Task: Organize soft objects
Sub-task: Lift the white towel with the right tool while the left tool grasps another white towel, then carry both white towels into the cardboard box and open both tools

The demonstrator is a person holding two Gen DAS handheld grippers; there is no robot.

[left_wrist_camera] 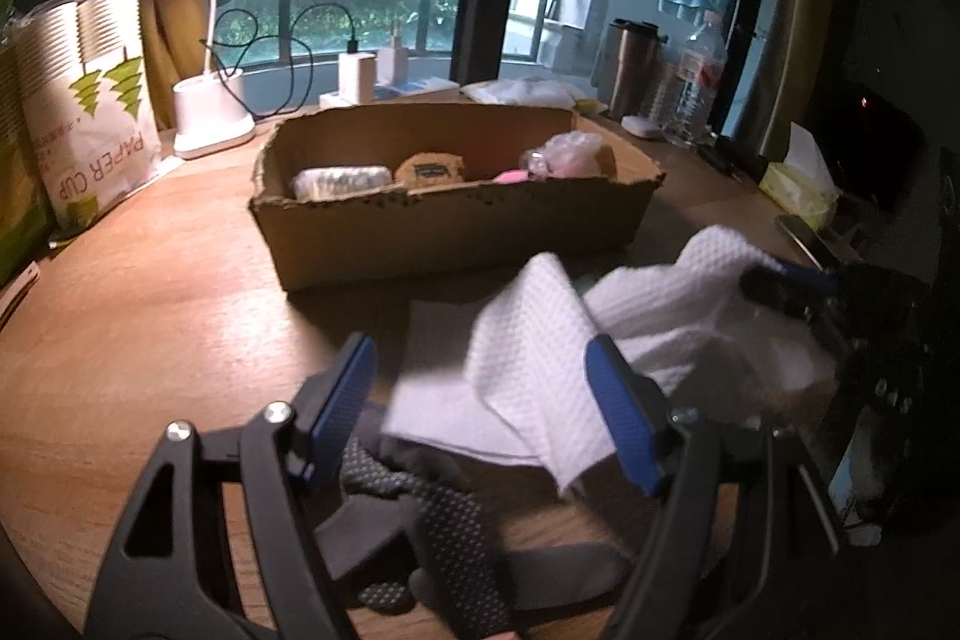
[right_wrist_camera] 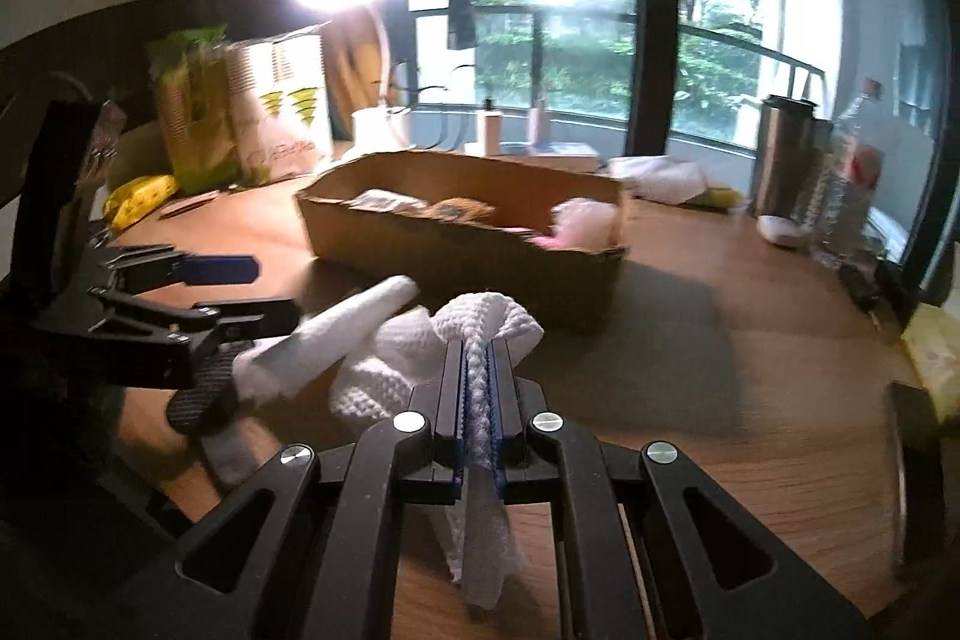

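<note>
My right gripper (right_wrist_camera: 478, 347) is shut on a white waffle-textured cloth (right_wrist_camera: 480, 319), which bunches out past its tips and hangs below them. In the left wrist view the same cloth (left_wrist_camera: 540, 340) drapes between the fingers of my left gripper (left_wrist_camera: 486, 400), which stands open without pinching it. The right gripper (left_wrist_camera: 780, 286) shows there at the right edge, gripping the cloth's far end. A grey dotted glove (left_wrist_camera: 432, 496) lies on the table under the left gripper. Behind stands an open cardboard box (left_wrist_camera: 450, 232) holding a wrapped pack (left_wrist_camera: 342, 181), a brown round item (left_wrist_camera: 429, 169) and a pink plastic-wrapped bundle (left_wrist_camera: 570, 154).
A lit white desk lamp (left_wrist_camera: 210, 112) and a paper-cup bag (left_wrist_camera: 96, 124) stand at the back left. A steel tumbler (left_wrist_camera: 630, 64), a water bottle (left_wrist_camera: 696, 82) and a tissue pack (left_wrist_camera: 798, 184) are at the back right. Bananas (right_wrist_camera: 141, 196) lie at the left.
</note>
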